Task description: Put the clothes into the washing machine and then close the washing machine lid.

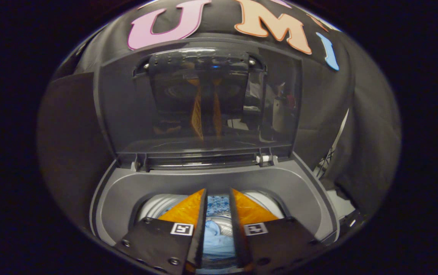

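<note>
On the left, the black cloth wall [70,145] of the booth hangs behind the washing machine [127,191], whose grey top frame curves round the drum opening. Part of the pale drum rim [154,206] shows just left of the tongs' left finger. The tongs [218,194] hover over the opening, pointing down into the drum, with the two fingers [188,210] set a narrow gap apart and nothing between them; they grip nothing. Through that gap, below and beyond the fingertips, the clothes [217,233] lie inside the drum: a light blue piece nearer the fingers and a blue-and-white patterned bit further in. Above and behind the opening, the lid [203,107] stands raised, upright on its hinge at the back of the machine, its dark glossy pane reflecting the tongs and the room. A small white hinge piece [264,158] sits at the lid's lower right corner. To the right of the machine, more black cloth hangs in folds, and a thin pale strip [337,141] shows in a gap between the folds.
</note>
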